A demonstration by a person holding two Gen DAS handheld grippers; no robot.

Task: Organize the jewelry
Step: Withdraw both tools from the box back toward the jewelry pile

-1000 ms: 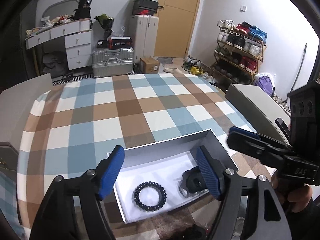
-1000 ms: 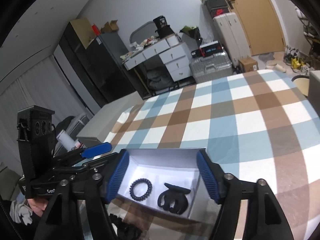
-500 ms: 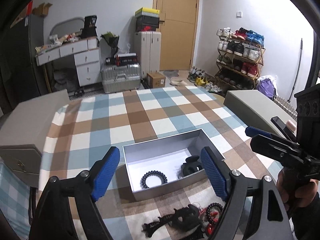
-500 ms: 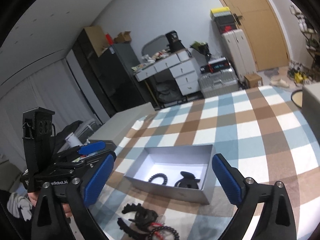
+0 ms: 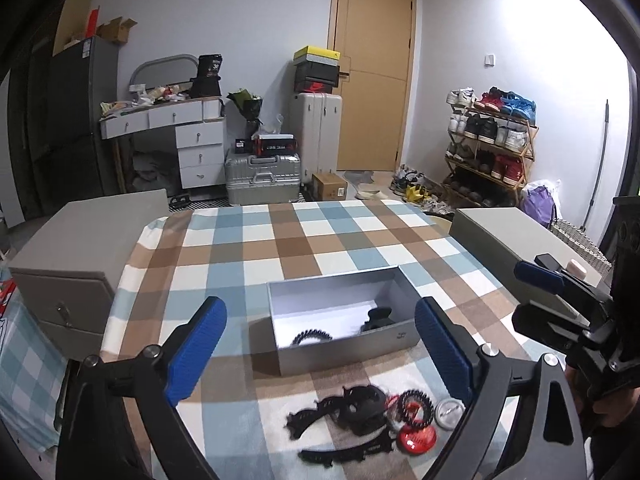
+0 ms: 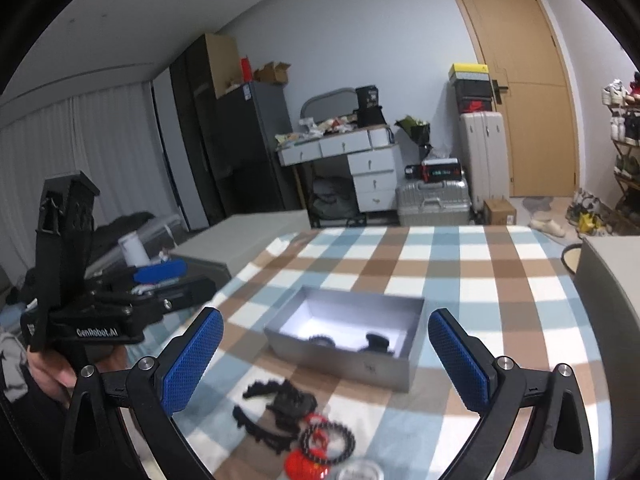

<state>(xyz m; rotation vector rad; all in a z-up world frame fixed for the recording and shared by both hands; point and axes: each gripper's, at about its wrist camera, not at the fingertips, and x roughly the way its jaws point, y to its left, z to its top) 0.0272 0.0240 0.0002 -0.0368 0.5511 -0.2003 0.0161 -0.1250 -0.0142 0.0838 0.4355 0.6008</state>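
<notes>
A grey open box (image 5: 344, 344) (image 6: 340, 356) sits on the checked tablecloth. Inside lie a black coil hair tie (image 5: 312, 336) (image 6: 320, 339) and a black claw clip (image 5: 376, 316) (image 6: 378, 342). In front of the box lies a pile of jewelry: black claw clips (image 5: 352, 404) (image 6: 284, 400), a bead bracelet (image 5: 416, 406) (image 6: 328, 444), a red round piece (image 5: 416, 440) (image 6: 306, 466) and a small round tin (image 5: 450, 414). My left gripper (image 5: 320, 352) is open and empty, held back above the pile. My right gripper (image 6: 326, 360) is open and empty too.
Grey cabinets stand at the table's left (image 5: 80, 248) and right (image 5: 516, 240). Behind the table are a desk (image 5: 172, 128), suitcases (image 5: 264, 176), a door and a shoe rack (image 5: 492, 152). The right gripper shows at the right edge of the left wrist view (image 5: 568, 304).
Both grippers have pulled back and up from the box, empty. The pile of jewelry in front of the box has come into view. The hair tie and clip stay in the box.
</notes>
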